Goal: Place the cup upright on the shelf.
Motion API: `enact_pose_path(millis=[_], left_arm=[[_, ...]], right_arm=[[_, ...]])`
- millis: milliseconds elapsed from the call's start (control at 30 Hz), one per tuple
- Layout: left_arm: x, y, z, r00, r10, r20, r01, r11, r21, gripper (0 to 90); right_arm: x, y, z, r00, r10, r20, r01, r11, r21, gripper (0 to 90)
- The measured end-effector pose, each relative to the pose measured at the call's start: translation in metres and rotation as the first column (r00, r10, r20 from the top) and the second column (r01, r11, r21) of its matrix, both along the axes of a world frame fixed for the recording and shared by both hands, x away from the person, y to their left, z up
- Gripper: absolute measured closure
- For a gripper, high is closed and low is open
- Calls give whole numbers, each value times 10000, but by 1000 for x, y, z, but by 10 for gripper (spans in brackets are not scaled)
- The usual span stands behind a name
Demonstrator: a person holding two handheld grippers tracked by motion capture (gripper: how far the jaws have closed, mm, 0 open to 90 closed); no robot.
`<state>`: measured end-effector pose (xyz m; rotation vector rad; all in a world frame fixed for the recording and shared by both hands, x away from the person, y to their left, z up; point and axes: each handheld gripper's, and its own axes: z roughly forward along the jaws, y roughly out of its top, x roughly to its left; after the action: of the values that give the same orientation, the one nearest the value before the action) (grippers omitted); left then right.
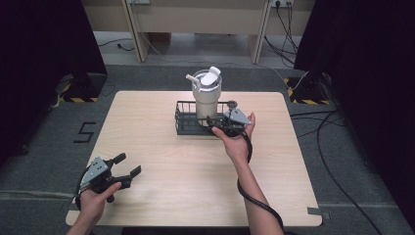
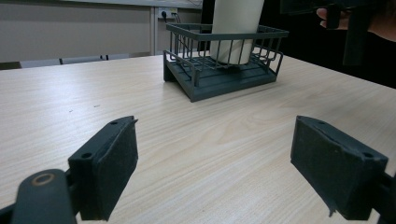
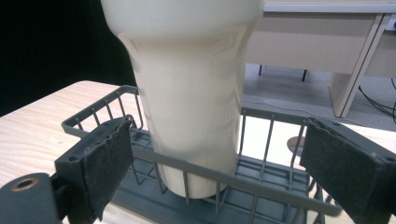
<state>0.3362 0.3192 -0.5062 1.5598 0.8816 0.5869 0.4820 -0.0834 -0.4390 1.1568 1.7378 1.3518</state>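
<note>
A tall cream tumbler (image 1: pixel 206 98) with a white flip lid (image 1: pixel 211 77) and a straw (image 1: pixel 192 78) stands upright inside a dark wire basket (image 1: pixel 185 123), which sits at the middle of the far half of the wooden table (image 1: pixel 171 186). The right gripper (image 1: pixel 221 124) is at the basket's near right edge, its jaws spread wide with nothing between them; in the right gripper view they frame the tumbler's lower body from just outside the basket rail (image 3: pixel 261 183). The left gripper (image 1: pixel 128 165) rests at the near left corner of the table, well apart from the basket, jaws likewise wide apart and empty. The tumbler looks rigid and smooth-walled — probably slippery under the foam pads — and, being tall with a narrow foot, likely top-heavy, more so if it holds liquid, which cannot be told from here. The tapered lower section, just above the basket rim, seems the best place to grip: narrow enough for the jaws and low enough to resist tipping. The basket is stiff and light, and may slide or lift with the tumbler unless held down.
</note>
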Motion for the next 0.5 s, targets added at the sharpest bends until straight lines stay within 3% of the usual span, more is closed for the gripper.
enact_pose_path(millis=[500], left_arm=[[-1, 0, 0, 10000, 19, -1, -19, 10000, 19, 143]], right_arm=[[-21, -15, 1, 10000, 0, 37, 1, 9999, -114, 100]])
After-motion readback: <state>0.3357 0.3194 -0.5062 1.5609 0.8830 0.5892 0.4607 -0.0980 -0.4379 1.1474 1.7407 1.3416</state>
